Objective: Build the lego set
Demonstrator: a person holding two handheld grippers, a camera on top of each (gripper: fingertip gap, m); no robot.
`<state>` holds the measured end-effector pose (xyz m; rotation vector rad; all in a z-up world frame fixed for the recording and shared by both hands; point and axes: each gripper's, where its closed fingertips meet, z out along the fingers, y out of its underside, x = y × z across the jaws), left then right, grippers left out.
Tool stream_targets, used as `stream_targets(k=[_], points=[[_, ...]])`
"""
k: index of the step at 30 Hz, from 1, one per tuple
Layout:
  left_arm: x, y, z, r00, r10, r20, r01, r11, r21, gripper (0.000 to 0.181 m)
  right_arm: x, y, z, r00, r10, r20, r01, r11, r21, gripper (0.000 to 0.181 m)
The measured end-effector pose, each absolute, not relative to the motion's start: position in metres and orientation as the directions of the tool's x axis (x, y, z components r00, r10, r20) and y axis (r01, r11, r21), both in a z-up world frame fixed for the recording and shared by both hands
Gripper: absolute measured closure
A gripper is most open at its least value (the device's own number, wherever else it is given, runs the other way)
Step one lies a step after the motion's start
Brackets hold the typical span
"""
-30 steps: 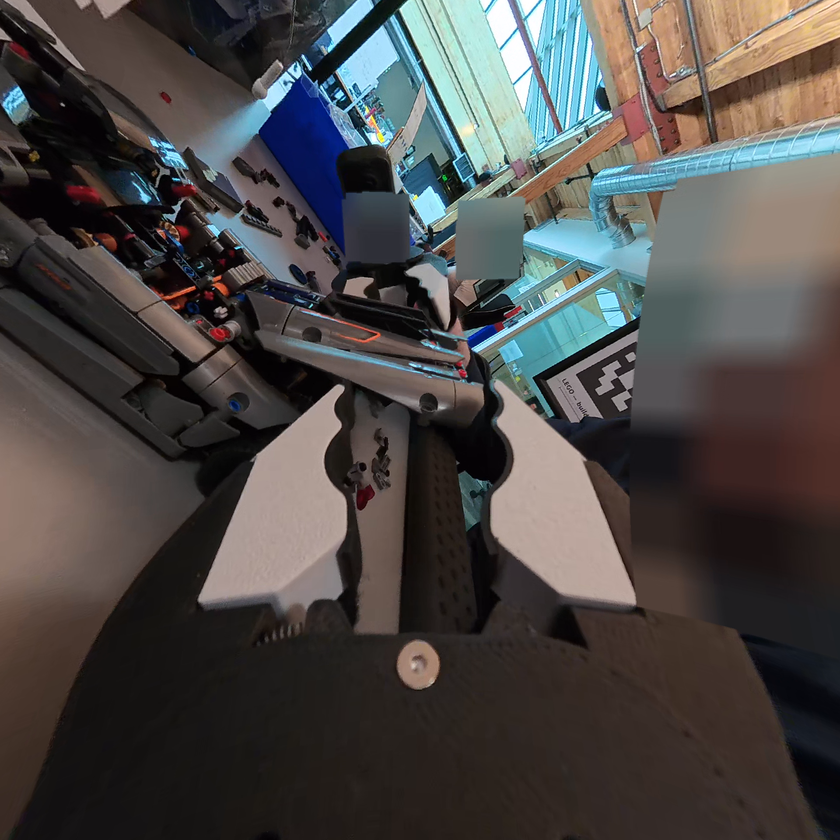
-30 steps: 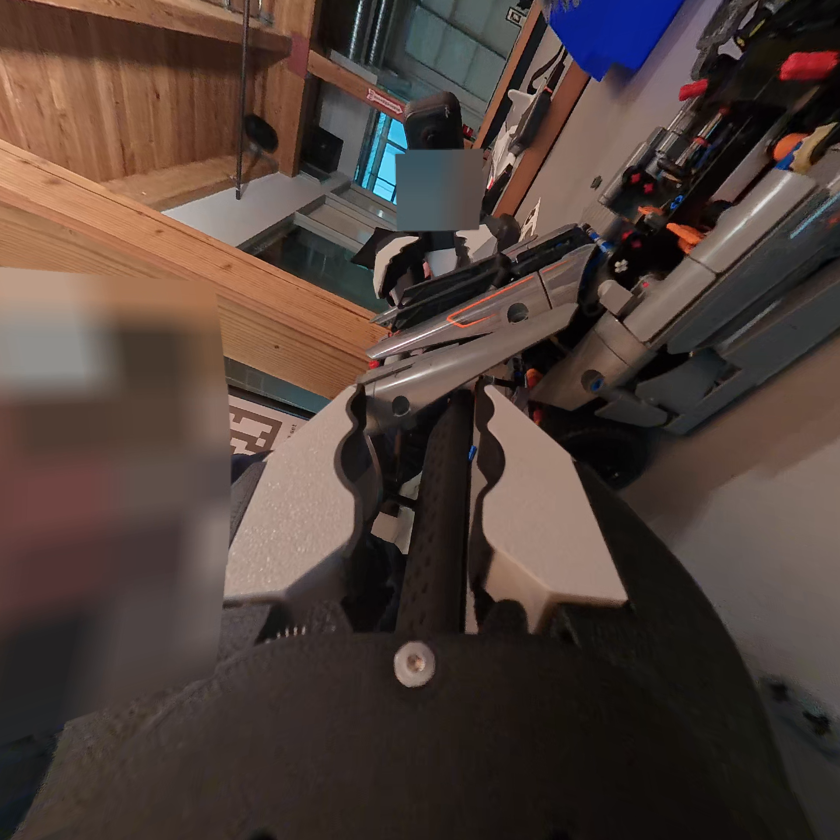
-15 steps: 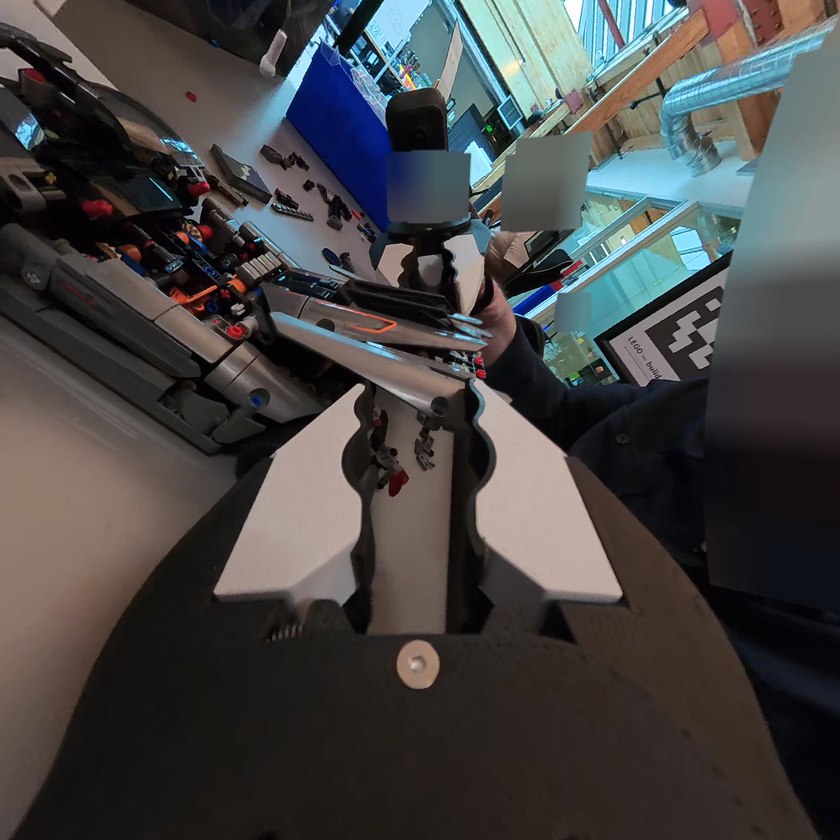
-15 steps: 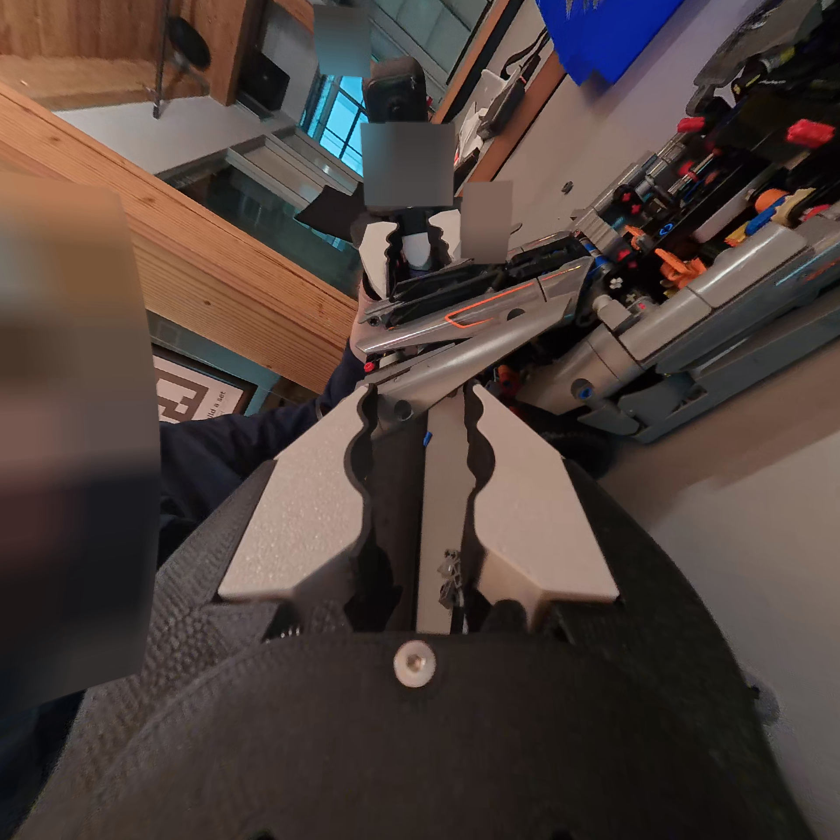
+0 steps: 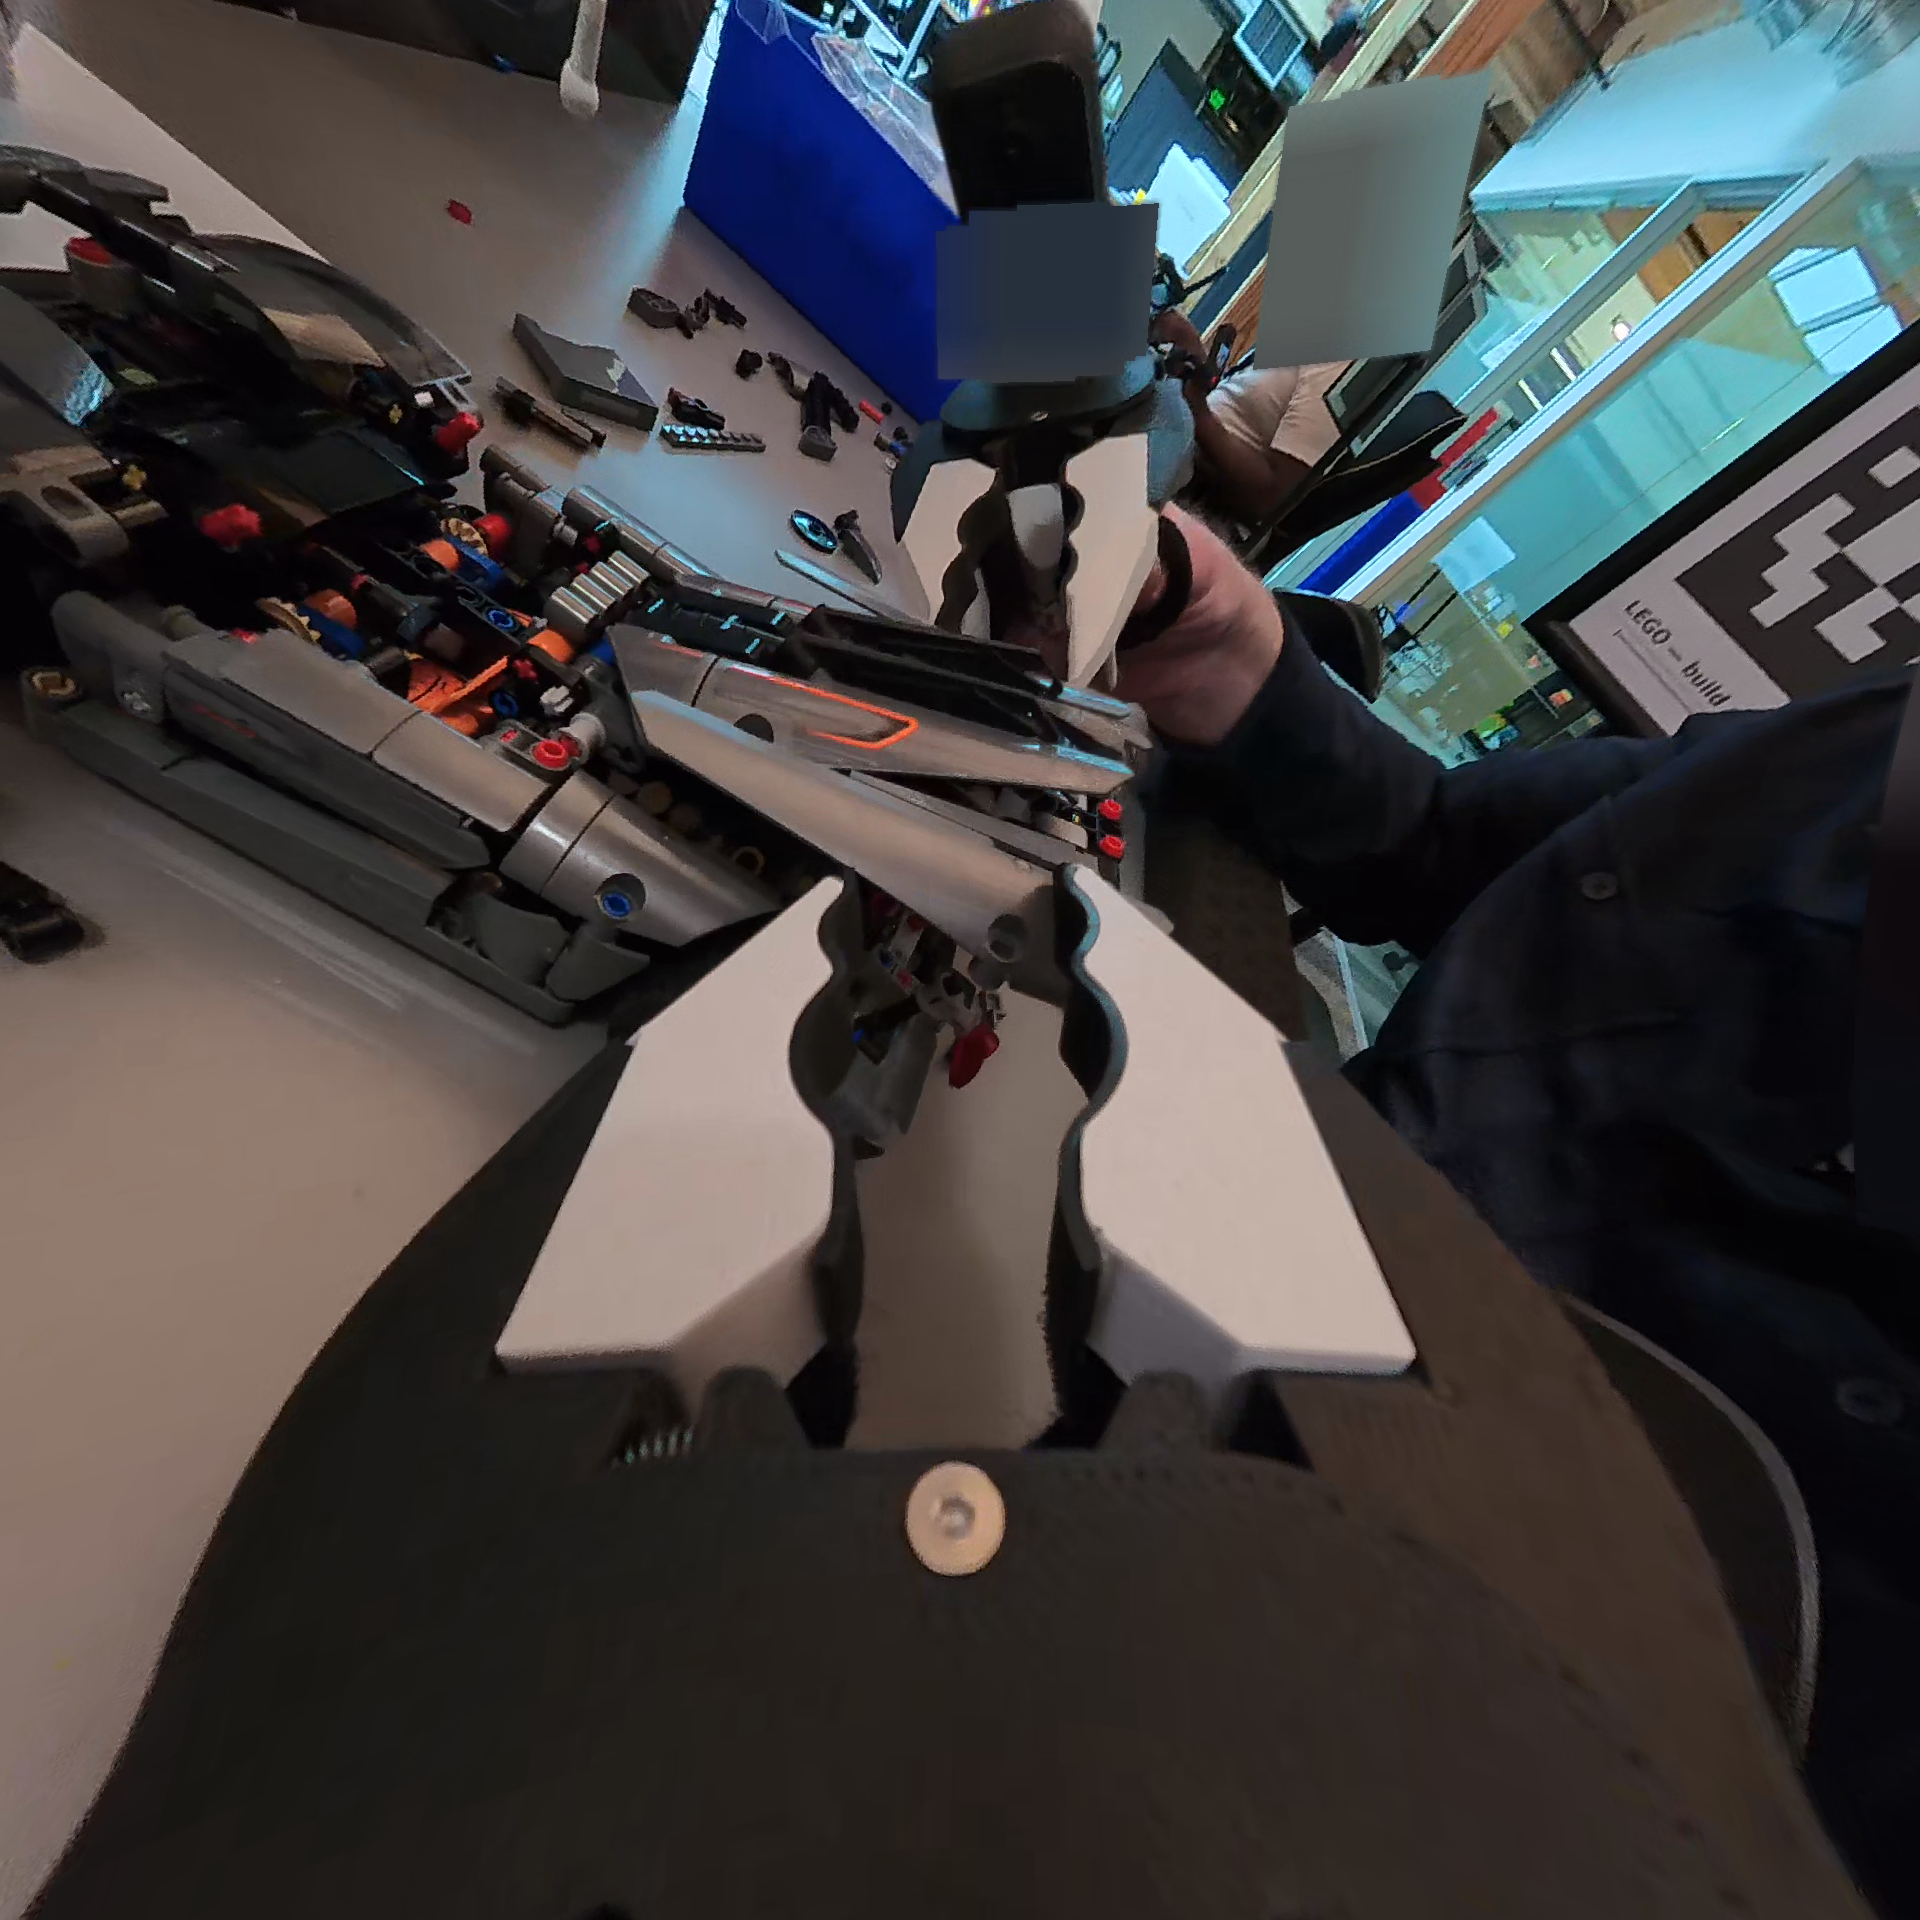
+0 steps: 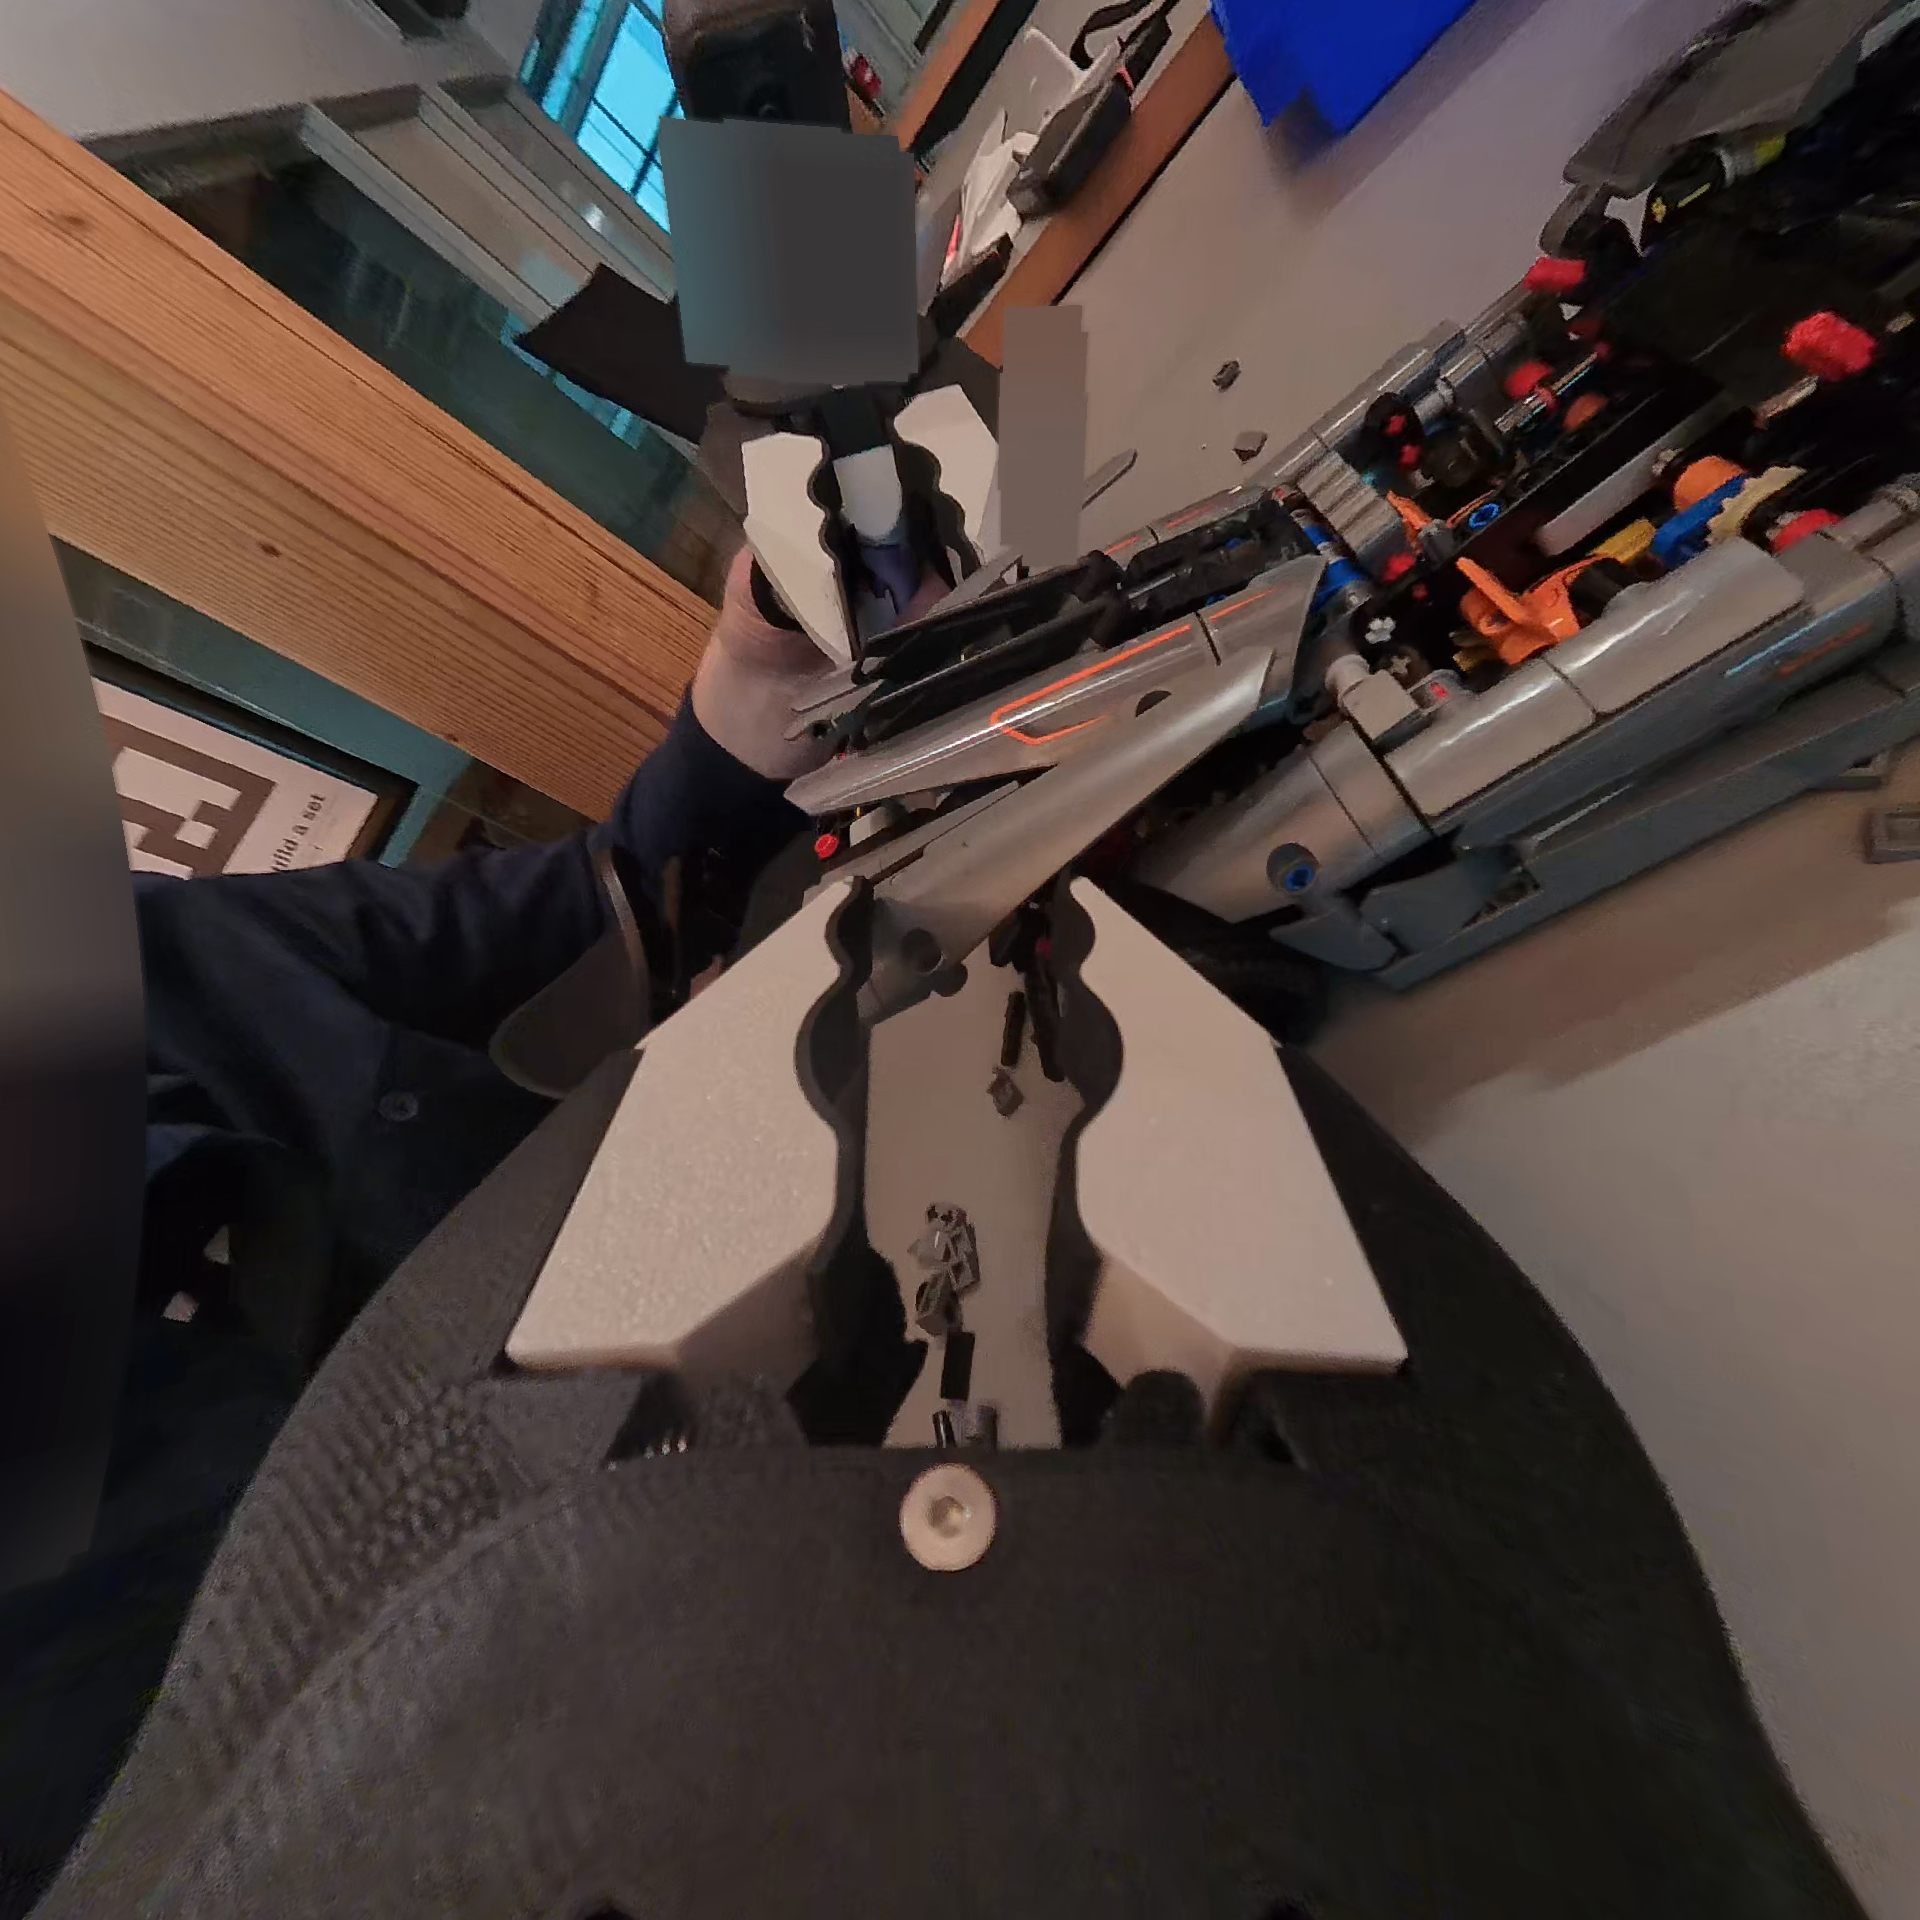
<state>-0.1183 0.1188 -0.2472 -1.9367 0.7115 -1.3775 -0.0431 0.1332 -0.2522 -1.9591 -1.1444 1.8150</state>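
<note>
We hold the left gripper (image 5: 951, 914) and the right gripper (image 6: 961, 914) toward each other over the near end of the lego car (image 5: 343, 665), which lies along the grey table (image 5: 208, 1195). Each wrist view shows the other gripper farther off, beyond the model's tail, with a hand (image 5: 1195, 634) and dark sleeve (image 5: 1455, 810) behind it.

Around the model, loose parts (image 5: 727, 416) lie scattered on the far side of the table, near a blue bin (image 5: 821, 218). A small red piece (image 5: 458, 212) sits alone farther back. A framed black-and-white marker card (image 5: 1766, 582) stands to the side, behind the sleeve. Between the right gripper's fingers we see a few small grey and black pieces (image 6: 951, 1268) on the table below.

Both grippers block much of the near table, and the silver fin (image 5: 914, 842) crosses in front of the car's rear, hiding what joins beneath it.

The left gripper's jaws stand partly apart, with the tip of the silver fin lying between the fingertips; it seems to touch the right-hand finger only, though we cannot be sure from this angle. The right gripper's jaws stand at much the same width, the same fin tip against its left-hand finger.

The car is long and low, dark grey and silver, with an orange outline on the upper fin panel (image 5: 831, 707), black slats above it, and red, blue and orange pins showing in its open middle.
</note>
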Motion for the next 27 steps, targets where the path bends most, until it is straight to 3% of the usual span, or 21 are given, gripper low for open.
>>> stream_targets(k=[10, 17, 22, 27], points=[[-0.121, 0.120, -0.253, 0.317, -0.751, 0.580, -0.090, -0.632, -0.770, 0.152, -0.044, 0.129, -0.258, -0.048, 0.705, -0.707, 0.407, -0.633, -0.658, 0.150], [-0.122, 0.122, -0.248, 0.296, -0.732, 0.614, -0.059, -0.656, -0.753, 0.148, -0.042, 0.143, -0.251, -0.028, 0.684, -0.729, 0.334, -0.681, -0.652, 0.147], [-0.123, 0.126, -0.246, 0.257, -0.702, 0.664, -0.015, -0.690, -0.724, 0.151, -0.044, 0.150, -0.251, -0.050, 0.609, -0.792, 0.286, -0.751, -0.596, 0.153], [-0.125, 0.129, -0.248, 0.239, -0.679, 0.694, 0.008, -0.714, -0.700, 0.154, -0.044, 0.152, -0.252, -0.027, 0.635, -0.772, 0.288, -0.735, -0.614, 0.166]])
